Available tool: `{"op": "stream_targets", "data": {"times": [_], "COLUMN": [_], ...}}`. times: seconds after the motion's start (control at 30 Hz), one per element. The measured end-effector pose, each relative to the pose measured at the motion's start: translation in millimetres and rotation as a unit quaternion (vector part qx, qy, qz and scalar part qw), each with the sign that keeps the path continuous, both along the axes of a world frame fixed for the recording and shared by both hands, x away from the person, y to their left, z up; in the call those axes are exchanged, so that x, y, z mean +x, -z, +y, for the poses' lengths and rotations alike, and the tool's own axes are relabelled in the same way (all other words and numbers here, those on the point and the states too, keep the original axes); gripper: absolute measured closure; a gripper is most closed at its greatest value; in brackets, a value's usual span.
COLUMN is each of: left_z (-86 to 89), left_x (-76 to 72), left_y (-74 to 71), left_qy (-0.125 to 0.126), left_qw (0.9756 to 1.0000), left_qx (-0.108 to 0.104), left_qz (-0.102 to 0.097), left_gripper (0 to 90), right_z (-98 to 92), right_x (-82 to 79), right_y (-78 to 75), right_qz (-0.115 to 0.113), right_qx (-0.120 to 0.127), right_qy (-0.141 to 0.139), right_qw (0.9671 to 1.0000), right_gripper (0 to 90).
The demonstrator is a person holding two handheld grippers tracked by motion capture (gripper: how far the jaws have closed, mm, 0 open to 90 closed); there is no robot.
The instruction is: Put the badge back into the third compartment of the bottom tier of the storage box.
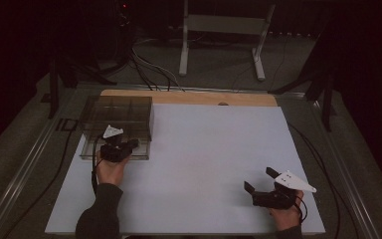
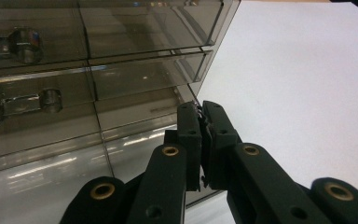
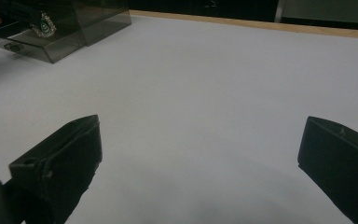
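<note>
A smoke-tinted, see-through plastic organiser box [image 1: 117,127] with small drawers stood at the far left of the white-topped desk [image 1: 204,164], its top divided into compartments whose contents could not be made out from the high view. In the left gripper view the box [image 2: 98,70] showed stacked drawer fronts of dark clear plastic, two of them carrying round transparent knobs [image 2: 24,44], and nothing inside the drawers could be told for certain through the tinted walls. The right gripper view caught the same box [image 3: 70,28] far off at the upper left, with one drawer drawn out and a small greenish item [image 3: 43,25] visible inside, too small to identify. The left tongs [image 2: 200,109] were clenched tight, their tips pressed together right at the lower front corner of the box; whether anything thin was pinched between them could not be told. The right tongs [image 3: 198,154] were released, spread wide above bare white surface at the near right of the desk, well apart from the box.
</note>
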State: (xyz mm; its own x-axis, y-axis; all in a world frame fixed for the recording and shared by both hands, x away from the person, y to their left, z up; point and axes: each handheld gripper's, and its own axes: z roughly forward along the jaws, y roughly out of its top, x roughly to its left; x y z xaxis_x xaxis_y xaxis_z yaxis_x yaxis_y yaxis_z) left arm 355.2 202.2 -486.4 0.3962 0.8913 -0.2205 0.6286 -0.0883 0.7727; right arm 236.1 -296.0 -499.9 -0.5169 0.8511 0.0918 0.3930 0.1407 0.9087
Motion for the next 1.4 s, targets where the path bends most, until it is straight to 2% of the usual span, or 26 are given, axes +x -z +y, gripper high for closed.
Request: {"op": "stream_targets", "data": {"times": [0.7,1.13,1.27,1.3,1.37,1.4], "left_z": [0.1,-3.0,-5.0,-5.3,-4.2,-3.8], "left_x": [3.7,5.1,5.0,4.4,3.8,3.4], "left_y": [11.5,20.6,21.2,20.8,19.2,18.3], "left_qy": [-0.004,-0.006,-0.002,-0.006,-0.017,-0.022], "left_qw": [0.9998,0.9995,0.9995,0.9996,0.9997,0.9997], "left_qx": [0.005,-0.002,0.005,0.006,0.0,-0.001], "left_qz": [0.017,0.032,0.032,0.028,0.016,0.012], "left_gripper": [87.9,87.8,87.2,84.4,63.9,56.9], "right_z": [0.0,0.0,0.0,-0.1,-0.2,-0.3], "right_x": [0.4,0.3,0.3,0.3,0.1,0.2], "right_y": [0.2,0.1,0.1,0.1,0.0,0.0], "right_qz": [0.001,0.001,0.001,0.001,0.001,0.001], "right_qx": [0.001,0.001,0.001,0.001,0.001,0.002], "right_qy": [0.0,0.001,0.001,0.0,0.001,0.001], "right_qw": [1.0,1.0,1.0,1.0,1.0,1.0], "right_gripper": [0.2,0.2,0.2,0.2,0.2,0.2]}}
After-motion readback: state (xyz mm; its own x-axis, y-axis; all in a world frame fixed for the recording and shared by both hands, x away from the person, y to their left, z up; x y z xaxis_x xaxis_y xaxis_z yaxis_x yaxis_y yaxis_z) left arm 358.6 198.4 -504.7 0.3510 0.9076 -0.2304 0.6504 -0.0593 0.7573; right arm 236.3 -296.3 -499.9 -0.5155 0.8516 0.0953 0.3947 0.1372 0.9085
